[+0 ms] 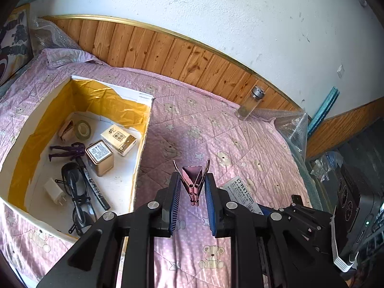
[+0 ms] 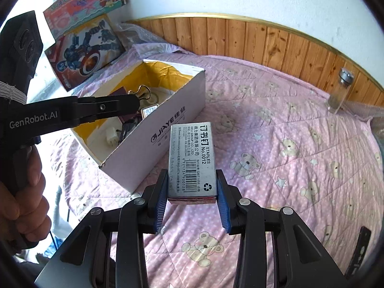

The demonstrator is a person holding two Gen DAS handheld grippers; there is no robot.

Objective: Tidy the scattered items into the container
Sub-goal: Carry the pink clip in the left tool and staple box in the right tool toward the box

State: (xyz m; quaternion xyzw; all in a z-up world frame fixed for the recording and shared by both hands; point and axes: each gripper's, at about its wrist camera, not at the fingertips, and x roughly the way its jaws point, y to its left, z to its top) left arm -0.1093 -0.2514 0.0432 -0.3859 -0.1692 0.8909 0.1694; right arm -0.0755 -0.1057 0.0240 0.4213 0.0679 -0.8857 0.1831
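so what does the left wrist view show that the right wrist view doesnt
Only the left wrist view shows the left tool shut on a pink binder clip, plus the purple figure and tape roll in the box.

Only the right wrist view shows the right tool gripping the staples box, and the toy boxes against the wall.

Both show the white cardboard box, glass jar and pink bedspread.

Box [image 2: 172,120] top open; bedspread [image 2: 276,144] beside it bare; bottle [image 2: 339,91] far.

Pink bear quilt [image 2: 276,129] spread flat over a bed, with a white box [image 2: 168,129] sitting on its left part and a glass jar [image 2: 339,91] standing far back by the wood wall.
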